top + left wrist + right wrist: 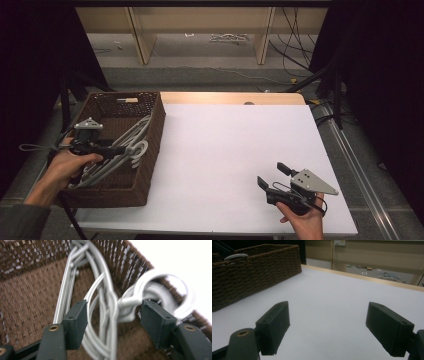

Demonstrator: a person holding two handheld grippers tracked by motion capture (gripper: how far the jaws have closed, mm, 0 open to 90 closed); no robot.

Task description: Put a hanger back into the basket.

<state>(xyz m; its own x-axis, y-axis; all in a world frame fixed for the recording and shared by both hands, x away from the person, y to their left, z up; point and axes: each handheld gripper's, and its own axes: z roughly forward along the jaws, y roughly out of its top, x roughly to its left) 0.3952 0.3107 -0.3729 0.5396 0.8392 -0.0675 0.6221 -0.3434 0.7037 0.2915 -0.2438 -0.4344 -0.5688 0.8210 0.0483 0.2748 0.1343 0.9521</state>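
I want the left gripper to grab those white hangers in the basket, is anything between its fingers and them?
Nothing visible is. The left gripper is open inside the wicker basket, and the white hangers already lie between its fingers, none pressed.

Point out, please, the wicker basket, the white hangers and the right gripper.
wicker basket (155, 131): high view, on its right wall.
white hangers (110, 302): left gripper view, on the bundled necks between the open jaws.
right gripper (272, 175): high view, midway between its fingertips.
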